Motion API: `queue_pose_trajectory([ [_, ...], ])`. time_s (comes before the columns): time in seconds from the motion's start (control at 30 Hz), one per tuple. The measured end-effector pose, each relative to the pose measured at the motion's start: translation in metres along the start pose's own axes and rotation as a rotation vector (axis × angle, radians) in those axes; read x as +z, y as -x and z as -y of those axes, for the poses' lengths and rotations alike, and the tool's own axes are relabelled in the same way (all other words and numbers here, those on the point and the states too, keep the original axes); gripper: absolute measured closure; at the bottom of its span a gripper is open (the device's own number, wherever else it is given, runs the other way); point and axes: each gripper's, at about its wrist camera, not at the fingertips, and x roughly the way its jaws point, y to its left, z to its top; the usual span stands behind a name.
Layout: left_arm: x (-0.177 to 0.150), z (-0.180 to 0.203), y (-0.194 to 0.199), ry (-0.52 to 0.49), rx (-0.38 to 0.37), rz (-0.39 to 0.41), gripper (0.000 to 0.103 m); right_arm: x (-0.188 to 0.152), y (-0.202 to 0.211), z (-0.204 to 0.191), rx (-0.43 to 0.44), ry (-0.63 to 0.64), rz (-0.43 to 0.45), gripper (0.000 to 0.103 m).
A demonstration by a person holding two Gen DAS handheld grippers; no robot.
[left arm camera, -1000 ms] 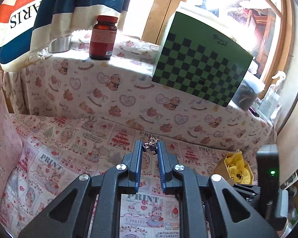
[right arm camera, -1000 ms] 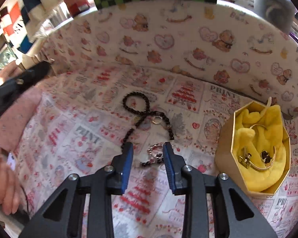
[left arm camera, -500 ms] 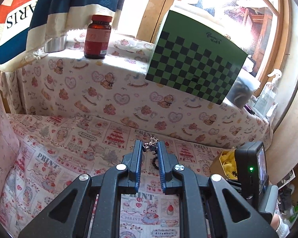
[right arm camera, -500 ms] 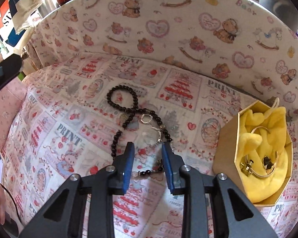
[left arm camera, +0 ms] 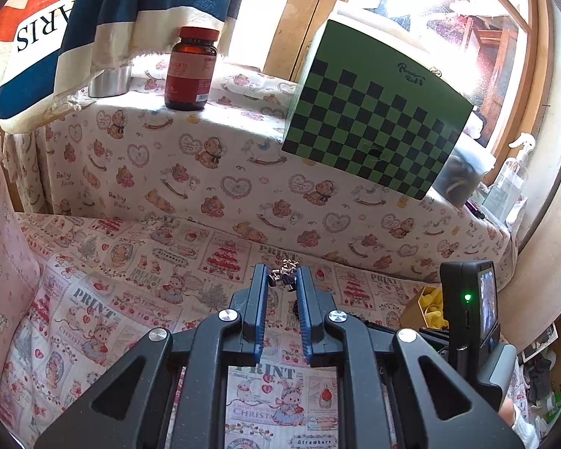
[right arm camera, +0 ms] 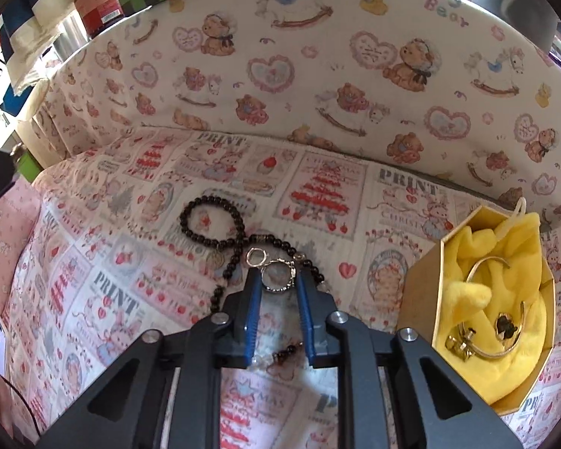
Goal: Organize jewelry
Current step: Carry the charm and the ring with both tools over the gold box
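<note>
Left wrist view: left gripper [left arm camera: 283,280] tilted down over the printed cloth [left arm camera: 131,284], jaws narrow, a small silver chain piece [left arm camera: 285,273] clamped between the blue pads at the tips, lifted clear of the cloth. Behind, a raised ledge under teddy-bear fabric [left arm camera: 213,172]; on it a brown pill bottle [left arm camera: 190,69], a metal cup [left arm camera: 110,80] just left of it, and a green checkered box [left arm camera: 377,127] leaning at a tilt to the right. Striped flag cloth [left arm camera: 93,7] hangs top left. The right hand's device with a green light [left arm camera: 467,321] is at right, part of a yellow-lined box [left arm camera: 426,305] beside it.

Right wrist view: right gripper [right arm camera: 278,280] pointing steeply down, jaws closing, a silver ring [right arm camera: 278,278] between the pads at the tips; contact with the pads cannot be told for sure. Ring lies on the cloth touching a black bead strand [right arm camera: 220,224] that loops to the upper left; a small gold hoop [right arm camera: 256,256] just above the ring. More dark beads [right arm camera: 288,353] lie between the fingers lower down. Gold box with yellow lining [right arm camera: 422,299] at right, well apart from the ring, holding a thin bangle [right arm camera: 505,351] and small metal pieces
</note>
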Motion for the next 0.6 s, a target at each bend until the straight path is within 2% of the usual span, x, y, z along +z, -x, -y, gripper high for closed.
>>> queue_pose_trajectory([
  [0.03, 0.000, 0.000, 0.000, 0.001, 0.001, 0.000, 0.089, 0.000, 0.001, 0.000, -0.003, -0.002, 0.010, 0.089],
  [0.07, 0.000, -0.001, 0.000, 0.002, 0.002, 0.001, 0.089, 0.000, 0.003, 0.000, -0.008, 0.001, 0.025, 0.098],
  [0.43, 0.001, -0.002, 0.003, 0.005, 0.014, 0.017, 0.089, -0.014, 0.049, 0.009, 0.081, -0.036, 0.097, 0.099],
  [0.6, 0.001, -0.001, 0.004, 0.007, -0.006, 0.009, 0.089, -0.029, 0.090, 0.020, 0.123, -0.036, 0.202, 0.098],
])
